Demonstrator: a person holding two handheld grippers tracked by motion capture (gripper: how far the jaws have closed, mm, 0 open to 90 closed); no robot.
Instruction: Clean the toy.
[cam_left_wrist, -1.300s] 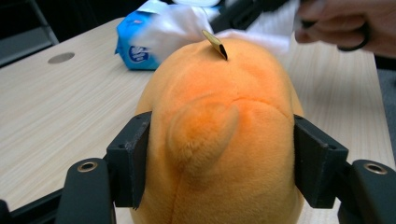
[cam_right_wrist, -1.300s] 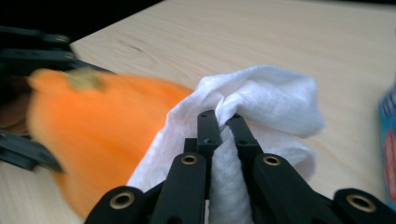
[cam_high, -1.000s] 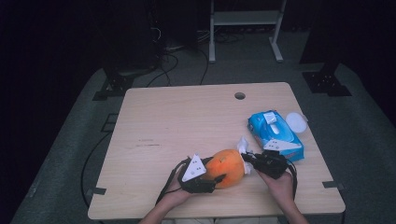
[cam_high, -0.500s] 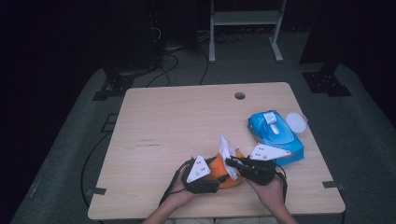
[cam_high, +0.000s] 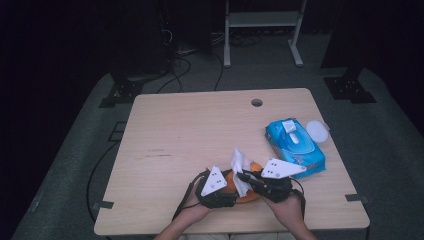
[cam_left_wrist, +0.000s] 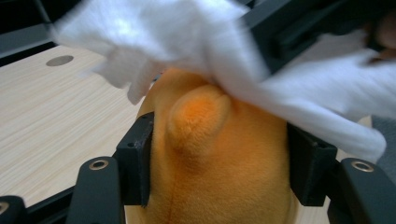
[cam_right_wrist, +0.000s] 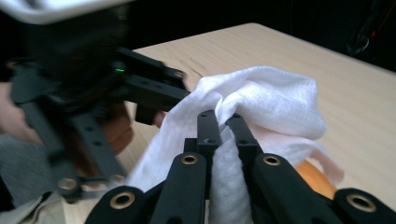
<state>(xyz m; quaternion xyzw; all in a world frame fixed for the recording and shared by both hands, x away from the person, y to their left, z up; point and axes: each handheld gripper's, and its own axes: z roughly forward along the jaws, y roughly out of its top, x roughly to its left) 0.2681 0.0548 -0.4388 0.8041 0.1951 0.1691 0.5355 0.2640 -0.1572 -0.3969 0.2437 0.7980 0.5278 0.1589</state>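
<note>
At the near edge of the table (cam_high: 180, 125), the left hand-held gripper (cam_high: 220, 192) pinches an orange plush toy (cam_left_wrist: 219, 158), one jaw pressed on each side; its jaws have just been closing on it. Touching from the right, the right hand-held gripper (cam_high: 245, 176) is pressed together on a white wet wipe (cam_right_wrist: 261, 100) draped over the toy's top. Farther right lies a blue wet-wipe pack (cam_high: 295, 148), its printing too small to read, with a round white lid (cam_high: 317, 131) just beyond it. A cable hole (cam_high: 257, 102) sits near the far edge.
</note>
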